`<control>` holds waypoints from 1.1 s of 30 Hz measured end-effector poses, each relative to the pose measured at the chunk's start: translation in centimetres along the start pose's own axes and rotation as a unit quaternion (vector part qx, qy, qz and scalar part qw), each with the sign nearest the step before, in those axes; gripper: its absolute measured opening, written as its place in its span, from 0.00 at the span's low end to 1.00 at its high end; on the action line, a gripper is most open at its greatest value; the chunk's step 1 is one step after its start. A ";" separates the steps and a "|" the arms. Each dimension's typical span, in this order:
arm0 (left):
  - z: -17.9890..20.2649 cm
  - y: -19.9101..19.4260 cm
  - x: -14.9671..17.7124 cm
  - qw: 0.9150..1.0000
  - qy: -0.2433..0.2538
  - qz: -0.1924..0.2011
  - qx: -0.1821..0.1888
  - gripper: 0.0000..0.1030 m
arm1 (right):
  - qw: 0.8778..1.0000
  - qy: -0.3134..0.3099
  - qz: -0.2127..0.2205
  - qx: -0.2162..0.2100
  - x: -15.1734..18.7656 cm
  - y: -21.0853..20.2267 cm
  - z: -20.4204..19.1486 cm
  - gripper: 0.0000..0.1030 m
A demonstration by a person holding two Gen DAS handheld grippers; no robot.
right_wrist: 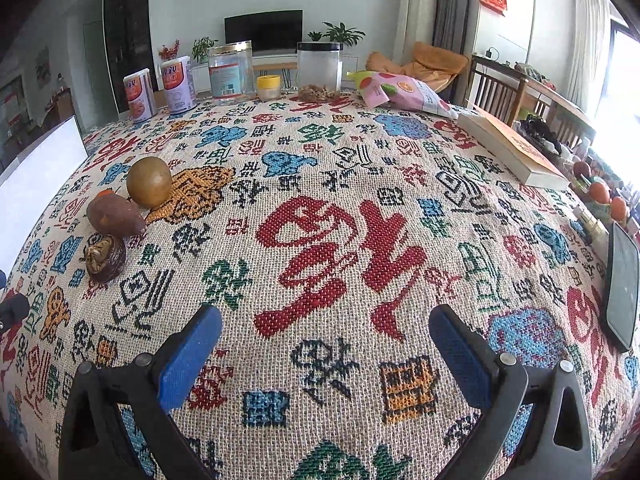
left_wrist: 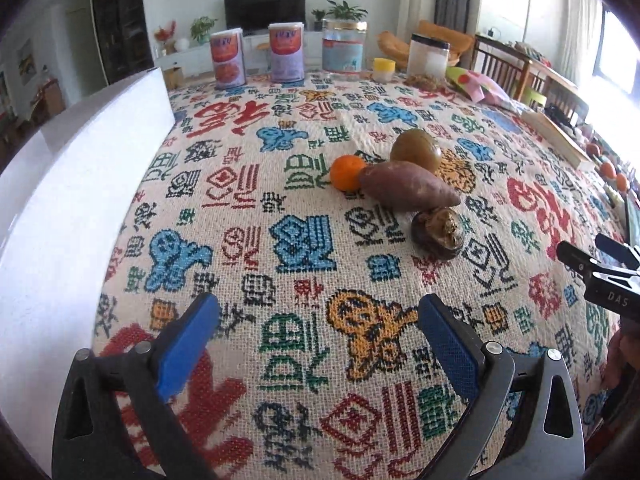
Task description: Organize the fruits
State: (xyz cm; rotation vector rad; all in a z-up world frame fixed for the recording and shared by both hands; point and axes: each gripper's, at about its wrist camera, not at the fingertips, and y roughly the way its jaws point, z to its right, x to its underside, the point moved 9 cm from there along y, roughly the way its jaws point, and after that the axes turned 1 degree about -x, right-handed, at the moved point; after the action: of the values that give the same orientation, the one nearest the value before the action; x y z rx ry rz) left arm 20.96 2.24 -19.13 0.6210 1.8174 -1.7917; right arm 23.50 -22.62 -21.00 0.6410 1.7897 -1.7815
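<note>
Several pieces of produce lie together on the patterned tablecloth [left_wrist: 288, 364]: a small orange [left_wrist: 346, 173], a purple sweet potato [left_wrist: 408, 191], a round green-brown fruit [left_wrist: 416, 150] and a dark shrivelled fruit [left_wrist: 438, 232]. My left gripper [left_wrist: 318, 344] is open and empty over the cloth, short of the pile. In the right wrist view the round fruit [right_wrist: 149, 181], sweet potato [right_wrist: 114, 215] and dark fruit [right_wrist: 105, 258] sit far left. My right gripper [right_wrist: 324, 356] is open and empty, to the right of them. Its black tip [left_wrist: 600, 268] shows at the left view's right edge.
A white box [left_wrist: 80, 200] stands along the left. Tins [left_wrist: 286, 54] and jars [left_wrist: 344, 48] line the far edge, beside a snack bag [right_wrist: 400, 90]. A book [right_wrist: 516, 152] and a phone [right_wrist: 622, 284] lie at the right, with more oranges [right_wrist: 600, 192] beyond.
</note>
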 end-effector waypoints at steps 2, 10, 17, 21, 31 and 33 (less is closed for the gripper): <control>0.0 1.2 0.1 1.000 -0.006 -0.008 -0.003 0.97 | 1.000 0.001 -0.016 0.002 0.4 0.5 -0.2 1.00; 0.7 2.6 0.8 0.999 0.023 -0.022 -0.040 0.98 | 0.998 0.001 -0.063 -0.010 1.5 2.4 -0.9 1.00; 0.5 3.1 0.7 0.999 0.007 -0.030 -0.024 1.00 | 0.998 0.001 -0.063 -0.010 1.4 2.4 -0.9 1.00; 0.5 3.3 0.7 0.999 0.003 -0.033 -0.018 1.00 | 0.998 0.001 -0.063 -0.010 1.4 2.4 -0.9 1.00; 0.5 3.4 0.8 0.999 0.001 -0.035 -0.014 1.00 | 0.998 0.001 -0.063 -0.010 1.3 2.4 -0.8 1.00; 0.5 3.3 0.8 0.999 0.001 -0.035 -0.014 1.00 | 0.998 0.001 -0.063 -0.010 1.3 2.4 -0.8 1.00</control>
State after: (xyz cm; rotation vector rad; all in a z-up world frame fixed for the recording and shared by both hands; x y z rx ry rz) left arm 22.54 1.76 -22.19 0.5551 1.8829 -1.8078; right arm 24.07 -21.78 -23.70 0.5327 1.8858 -1.8424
